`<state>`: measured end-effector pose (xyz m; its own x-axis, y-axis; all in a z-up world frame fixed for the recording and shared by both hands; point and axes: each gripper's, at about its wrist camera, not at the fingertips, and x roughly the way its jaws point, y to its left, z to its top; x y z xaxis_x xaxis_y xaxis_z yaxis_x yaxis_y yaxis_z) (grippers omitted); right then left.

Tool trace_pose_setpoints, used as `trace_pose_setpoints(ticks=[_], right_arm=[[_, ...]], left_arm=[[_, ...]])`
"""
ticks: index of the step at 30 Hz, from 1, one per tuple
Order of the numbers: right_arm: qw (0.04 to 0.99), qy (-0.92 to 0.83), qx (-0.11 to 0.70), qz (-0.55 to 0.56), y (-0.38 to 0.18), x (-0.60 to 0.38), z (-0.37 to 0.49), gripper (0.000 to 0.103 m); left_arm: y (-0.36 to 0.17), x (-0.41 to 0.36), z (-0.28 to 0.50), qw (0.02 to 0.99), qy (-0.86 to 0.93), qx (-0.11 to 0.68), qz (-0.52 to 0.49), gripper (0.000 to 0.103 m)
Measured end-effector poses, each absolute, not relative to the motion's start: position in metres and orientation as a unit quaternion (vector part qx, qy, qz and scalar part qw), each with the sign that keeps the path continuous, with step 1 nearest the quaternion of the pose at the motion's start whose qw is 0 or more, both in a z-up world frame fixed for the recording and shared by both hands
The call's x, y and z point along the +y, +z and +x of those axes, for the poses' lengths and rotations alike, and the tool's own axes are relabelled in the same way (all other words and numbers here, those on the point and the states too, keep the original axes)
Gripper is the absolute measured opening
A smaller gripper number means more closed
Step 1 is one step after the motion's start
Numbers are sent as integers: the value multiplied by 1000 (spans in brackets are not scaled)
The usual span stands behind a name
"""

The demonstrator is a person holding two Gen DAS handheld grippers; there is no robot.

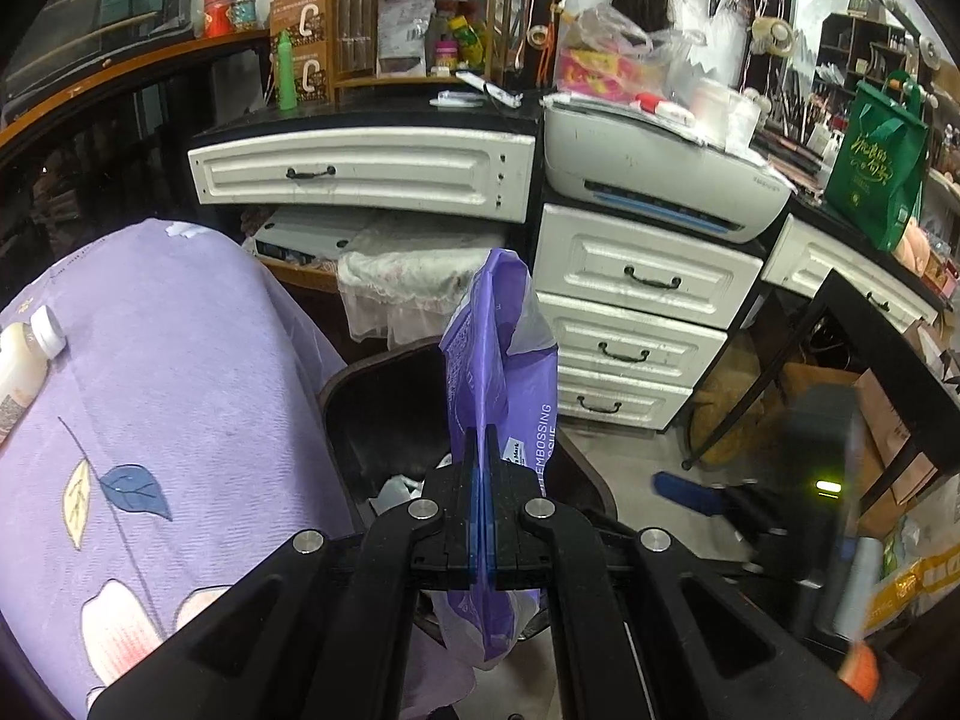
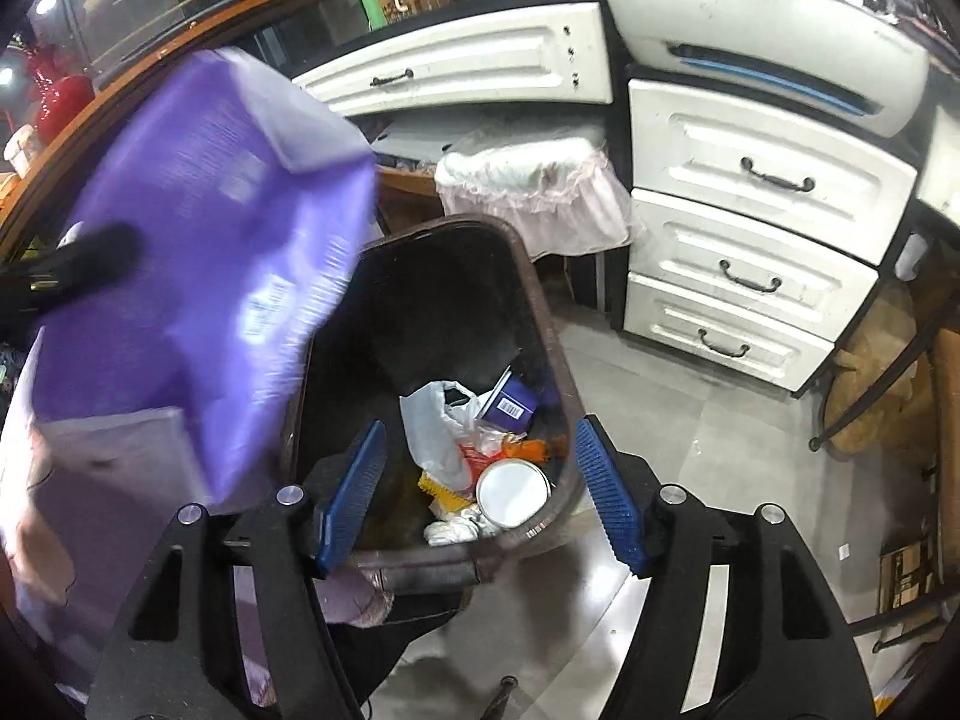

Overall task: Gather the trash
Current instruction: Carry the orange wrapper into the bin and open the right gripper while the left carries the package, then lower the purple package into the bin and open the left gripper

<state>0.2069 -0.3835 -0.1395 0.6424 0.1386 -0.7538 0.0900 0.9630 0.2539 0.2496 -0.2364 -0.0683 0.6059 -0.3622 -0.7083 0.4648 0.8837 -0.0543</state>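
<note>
Left tool [image 1: 483, 468] clamped on purple wrapper [image 1: 501, 354] above bin rim [image 1: 360, 369]; right tool [image 2: 480, 480] wide open, empty, over bin.

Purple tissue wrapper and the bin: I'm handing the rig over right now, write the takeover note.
Left tool: shut on the purple tissue wrapper, held up beside and above the dark trash bin.
Right tool: open, empty, over the bin's near rim.
Done: the bin already holds a white plastic bag, a purple box and a round white lid.
Left: bring the wrapper over the opening and release. A white bottle lies on the purple floral cloth; probably next.
</note>
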Motion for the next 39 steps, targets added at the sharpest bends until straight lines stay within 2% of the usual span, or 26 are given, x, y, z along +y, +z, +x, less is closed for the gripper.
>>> trace_pose_setpoints(ticks=[15,26,28,29,30,31,35,39], right_arm=[[907,-5,393,153,-105,-406,156,67],[912,-14,379,157,-90,-409,148,67],[914,-18,375,155,-85,-410,146,70],[915,-20,373,155,-84,-411,145,77],[916,-23,369,156,-82,-412,143,79],[917,-24,366,157,-80,-412,142,79],[919,-26,361,155,-72,-411,139,79],[921,-22,354,160,-65,-407,136,86]], left_arm=[[-106,-252,274,871,-211,435,85,2],[-109,-253,273,856,-236,453,74,3],[-101,-252,268,858,-246,444,71,9],[-98,-252,266,860,-248,440,71,27],[-92,-250,262,865,-248,430,70,56],[-88,-249,259,870,-247,421,69,65],[-68,-244,245,880,-260,392,70,71],[-50,-234,229,886,-270,370,69,88]])
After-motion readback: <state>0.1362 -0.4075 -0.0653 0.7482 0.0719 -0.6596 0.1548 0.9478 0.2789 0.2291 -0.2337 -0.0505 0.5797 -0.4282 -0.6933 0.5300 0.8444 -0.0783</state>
